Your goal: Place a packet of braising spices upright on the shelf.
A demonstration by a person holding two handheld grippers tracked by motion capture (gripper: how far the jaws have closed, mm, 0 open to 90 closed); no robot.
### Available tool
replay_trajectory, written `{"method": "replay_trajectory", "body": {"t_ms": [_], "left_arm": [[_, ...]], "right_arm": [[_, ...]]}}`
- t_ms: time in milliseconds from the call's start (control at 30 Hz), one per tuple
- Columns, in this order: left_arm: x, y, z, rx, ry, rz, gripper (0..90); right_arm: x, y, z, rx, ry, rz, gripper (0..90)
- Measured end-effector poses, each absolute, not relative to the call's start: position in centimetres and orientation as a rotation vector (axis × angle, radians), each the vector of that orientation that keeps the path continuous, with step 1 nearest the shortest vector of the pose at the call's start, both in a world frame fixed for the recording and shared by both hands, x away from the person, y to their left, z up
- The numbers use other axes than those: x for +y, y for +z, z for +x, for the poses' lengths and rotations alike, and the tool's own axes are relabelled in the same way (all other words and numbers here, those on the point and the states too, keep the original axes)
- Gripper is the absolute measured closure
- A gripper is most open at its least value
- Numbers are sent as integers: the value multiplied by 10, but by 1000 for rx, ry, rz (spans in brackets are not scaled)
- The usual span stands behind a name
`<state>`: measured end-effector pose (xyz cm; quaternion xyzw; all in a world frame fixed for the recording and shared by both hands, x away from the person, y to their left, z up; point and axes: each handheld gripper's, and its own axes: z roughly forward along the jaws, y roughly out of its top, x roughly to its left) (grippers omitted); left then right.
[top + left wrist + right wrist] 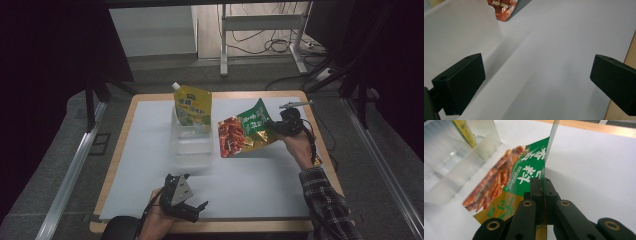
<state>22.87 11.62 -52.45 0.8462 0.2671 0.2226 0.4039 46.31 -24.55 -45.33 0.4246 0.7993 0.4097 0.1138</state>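
1. While the right gripper (pixel 272 131) clamps the edge of a green-and-red snack packet (pixel 243 132) above the table (pixel 260 175), the packet's long axis points left toward the clear plastic bin (pixel 191 145) just beside it.
2. The left gripper (pixel 192 210), jaws wide and empty, rests nearer the person, well apart from the bin holding a yellow spouted pouch (pixel 193 106).

Clear plastic bin (pixel 191 142) mid-desk (pixel 260 180), on white mat. Yellow spouted stand-up pouch (pixel 193 106) upright in bin's far end. Green-and-red foil snack bag (pixel 243 131) just right of bin, off the mat, clamped at its right edge in right gripper (pixel 278 128). Left gripper (pixel 187 202) at near edge, well apart from bin.
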Motion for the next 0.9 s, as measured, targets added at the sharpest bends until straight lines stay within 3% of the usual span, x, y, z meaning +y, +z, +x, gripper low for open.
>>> {"method": "replay_trajectory", "body": {"t_ms": [900], "left_arm": [[121, -521, 228, 696, 572, 2088, 0]], "right_arm": [[-213, -384, 462, 2380, 1305, 1109, 892]]}}
